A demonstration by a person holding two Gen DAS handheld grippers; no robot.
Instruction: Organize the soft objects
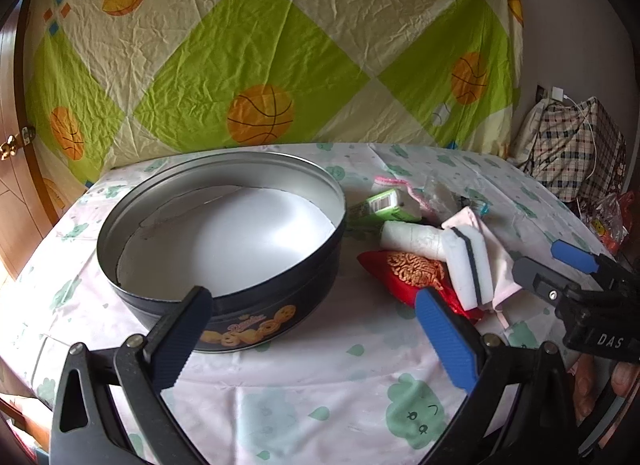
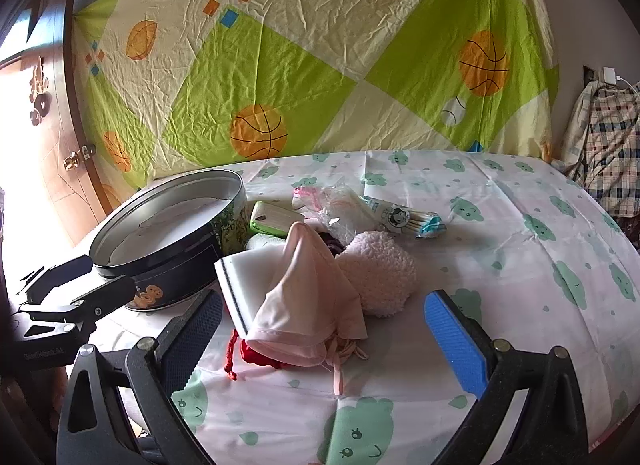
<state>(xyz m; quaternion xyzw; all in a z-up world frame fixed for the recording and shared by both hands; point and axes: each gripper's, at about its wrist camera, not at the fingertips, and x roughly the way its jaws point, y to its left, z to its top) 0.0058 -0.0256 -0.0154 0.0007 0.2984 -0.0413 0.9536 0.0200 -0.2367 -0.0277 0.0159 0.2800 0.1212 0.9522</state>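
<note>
Both grippers hang with jaws spread, holding nothing; the right gripper (image 2: 324,329) faces the pink cloth (image 2: 308,297) draped over the sponge (image 2: 240,281), beside the empty tin (image 1: 224,241) — best to pinch the cloth's bunched peak alone; the left gripper (image 1: 308,329) can steady the tin.

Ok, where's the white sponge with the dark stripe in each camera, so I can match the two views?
Left wrist: the sponge is right of centre, standing on edge atop the red pouch, against the pink cloth.
Right wrist: the sponge is left of centre, partly under the pink cloth, just above the near finger.
Shared landmark: the round cookie tin, left of the sponge in both views.
</note>
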